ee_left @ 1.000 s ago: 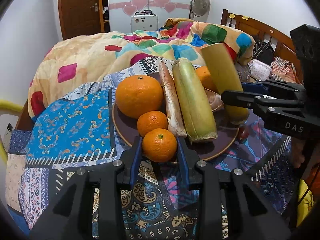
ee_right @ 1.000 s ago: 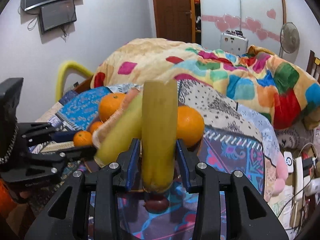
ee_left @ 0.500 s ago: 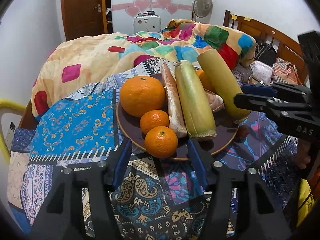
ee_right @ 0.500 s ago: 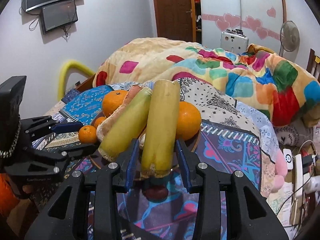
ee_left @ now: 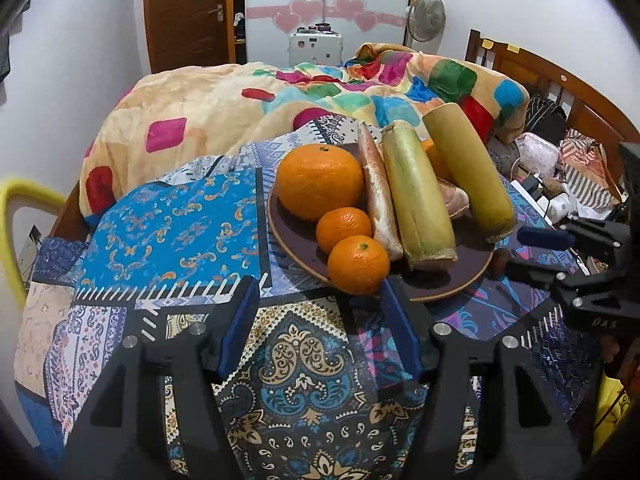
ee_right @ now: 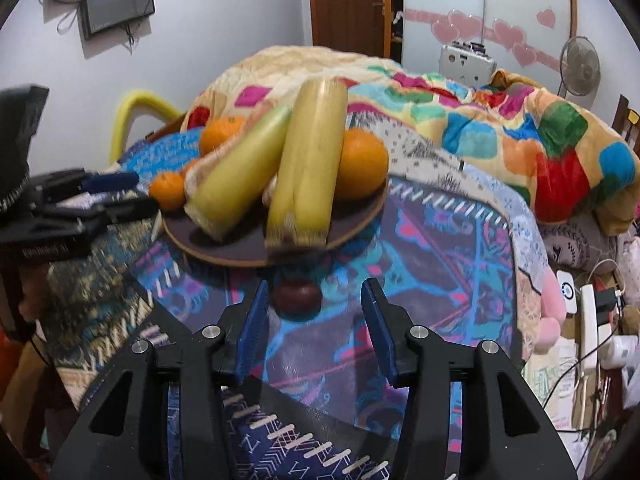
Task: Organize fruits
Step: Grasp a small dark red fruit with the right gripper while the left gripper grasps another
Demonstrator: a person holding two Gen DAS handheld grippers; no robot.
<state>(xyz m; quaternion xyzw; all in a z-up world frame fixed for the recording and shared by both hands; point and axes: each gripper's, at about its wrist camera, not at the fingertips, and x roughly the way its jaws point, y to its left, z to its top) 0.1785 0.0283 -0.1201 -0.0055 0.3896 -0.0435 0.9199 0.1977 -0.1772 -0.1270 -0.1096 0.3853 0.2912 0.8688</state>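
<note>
A brown plate (ee_left: 292, 236) rests on the patterned bedspread. It holds a large orange (ee_left: 320, 184), two small oranges (ee_left: 344, 228) (ee_left: 358, 264), a pinkish stalk (ee_left: 378, 196) and two yellow-green stalks (ee_left: 416, 200) (ee_left: 468, 176). My left gripper (ee_left: 320, 286) is just short of the front small orange, its jaws opening with nothing between them. My right gripper (ee_right: 316, 286) is near the plate's rim (ee_right: 360, 220), jaws opening, clear of the yellow stalk (ee_right: 308, 160). A dark red fruit (ee_right: 298, 300) lies on the cloth between its fingertips, untouched.
A bright patchwork quilt (ee_left: 280, 104) is heaped behind the plate. A wooden headboard (ee_left: 560, 92) and a clutter of cables and a power strip (ee_right: 588, 320) lie to the right. A yellow tube (ee_left: 24, 200) stands at the left bed edge.
The left gripper let go of the front small orange, opened and drew back. The right gripper laid the yellow stalk on the plate, released it and pulled back.
</note>
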